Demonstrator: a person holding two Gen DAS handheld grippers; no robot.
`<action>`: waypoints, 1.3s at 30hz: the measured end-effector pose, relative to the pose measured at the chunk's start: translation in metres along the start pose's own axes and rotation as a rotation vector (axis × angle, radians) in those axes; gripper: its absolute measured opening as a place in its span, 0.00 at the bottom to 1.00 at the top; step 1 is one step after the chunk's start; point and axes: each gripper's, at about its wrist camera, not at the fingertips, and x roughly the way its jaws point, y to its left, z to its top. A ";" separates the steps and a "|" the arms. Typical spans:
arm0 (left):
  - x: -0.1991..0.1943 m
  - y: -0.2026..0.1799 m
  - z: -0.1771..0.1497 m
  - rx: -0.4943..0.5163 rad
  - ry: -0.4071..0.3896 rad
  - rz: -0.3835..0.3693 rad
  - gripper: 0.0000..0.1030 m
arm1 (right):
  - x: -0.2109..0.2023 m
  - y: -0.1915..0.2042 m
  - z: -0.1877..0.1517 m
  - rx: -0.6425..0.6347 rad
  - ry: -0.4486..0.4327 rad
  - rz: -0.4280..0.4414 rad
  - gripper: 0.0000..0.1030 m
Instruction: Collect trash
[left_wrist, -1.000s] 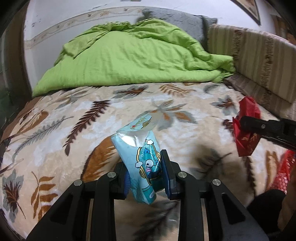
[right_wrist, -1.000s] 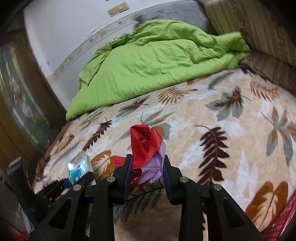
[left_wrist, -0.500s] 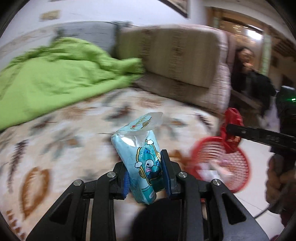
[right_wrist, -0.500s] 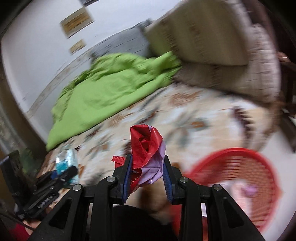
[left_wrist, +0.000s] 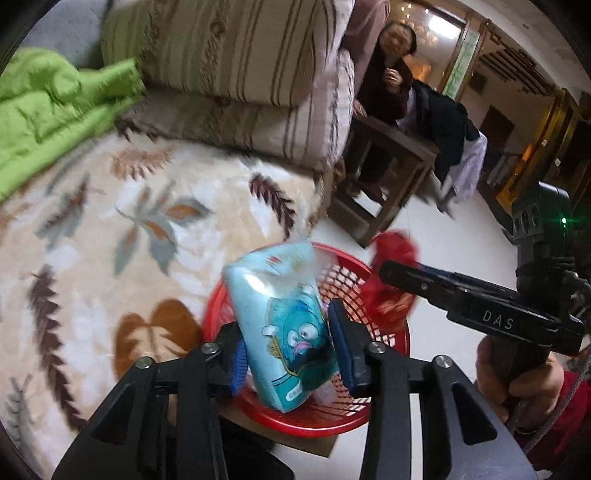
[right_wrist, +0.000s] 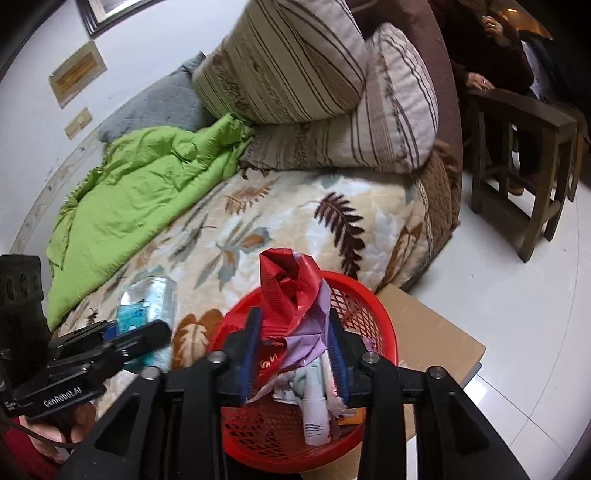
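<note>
My left gripper (left_wrist: 286, 350) is shut on a light blue tissue packet (left_wrist: 282, 325) with a cartoon fish and holds it over a red mesh basket (left_wrist: 391, 350). My right gripper (right_wrist: 295, 350) is shut on a crumpled red and purple wrapper (right_wrist: 291, 288) above the same basket (right_wrist: 373, 306). The basket holds a white bottle (right_wrist: 314, 410) and other scraps. The right gripper and its red wrapper (left_wrist: 391, 266) show at the right of the left wrist view. The left gripper with the packet (right_wrist: 147, 299) shows at the left of the right wrist view.
The basket stands on a cardboard sheet (right_wrist: 436, 332) on the white floor beside a bed with a leaf-print blanket (right_wrist: 295, 214). A green quilt (right_wrist: 140, 184) and striped pillows (right_wrist: 295, 74) lie on the bed. A wooden stool (right_wrist: 524, 162) and a person (left_wrist: 391, 74) are beyond.
Both grippers have swung right from over the bed to above the red basket, still holding the packet and the wrapper.
</note>
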 end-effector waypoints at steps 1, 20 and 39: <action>0.003 0.002 0.000 -0.016 0.010 0.004 0.39 | 0.003 -0.003 0.000 0.012 0.006 -0.012 0.50; -0.099 0.059 -0.039 -0.060 -0.179 0.315 0.64 | -0.002 0.053 -0.023 -0.040 -0.043 -0.274 0.67; -0.158 0.059 -0.103 0.001 -0.259 0.505 0.90 | -0.045 0.145 -0.078 -0.233 -0.167 -0.523 0.99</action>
